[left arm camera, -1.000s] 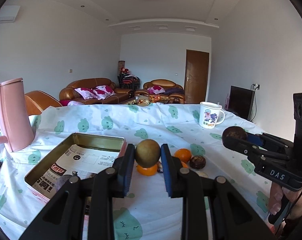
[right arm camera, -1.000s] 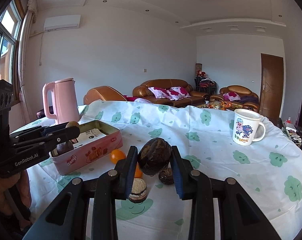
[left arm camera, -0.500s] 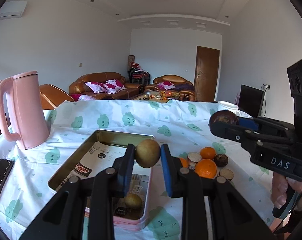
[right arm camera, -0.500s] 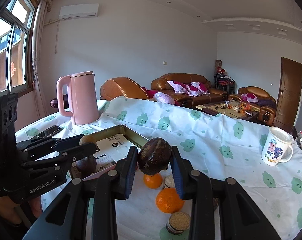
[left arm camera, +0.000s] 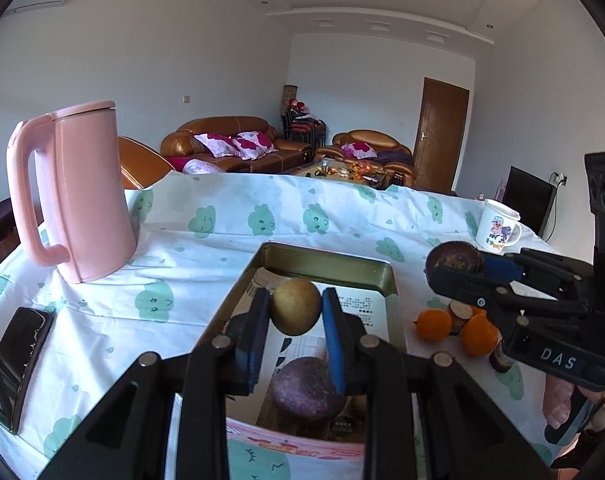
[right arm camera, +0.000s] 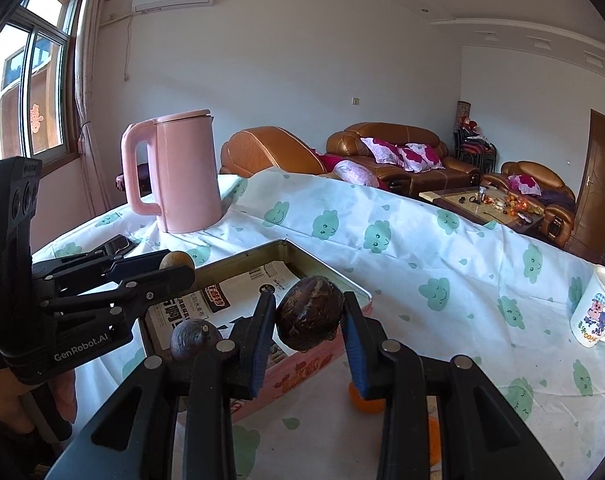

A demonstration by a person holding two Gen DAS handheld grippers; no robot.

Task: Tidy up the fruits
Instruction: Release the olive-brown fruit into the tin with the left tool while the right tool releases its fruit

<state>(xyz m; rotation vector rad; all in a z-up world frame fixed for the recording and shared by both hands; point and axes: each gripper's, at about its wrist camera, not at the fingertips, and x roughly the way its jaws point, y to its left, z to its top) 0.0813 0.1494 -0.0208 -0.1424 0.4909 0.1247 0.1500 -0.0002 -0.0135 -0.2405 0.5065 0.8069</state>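
Above tin (left arm camera: 390, 280), left tool (left arm camera: 295, 312) level, gripping fruit (left arm camera: 296, 306)

Black grippers, blue-padded fingers (left arm camera: 336, 344)

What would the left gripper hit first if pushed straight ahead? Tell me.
The left gripper, shut on a yellow-brown fruit, points over the open tin. Straight on, it would probably meet the tin's far wall or paper lining first; depth is unclear.

A dull brass-toned metal tin (left arm camera: 390, 280) lined with printed paper (right arm camera: 242, 292) sat on matt cloud-print cloth (left arm camera: 206, 264) beside a smooth pink plastic kettle (left arm camera: 86, 200).
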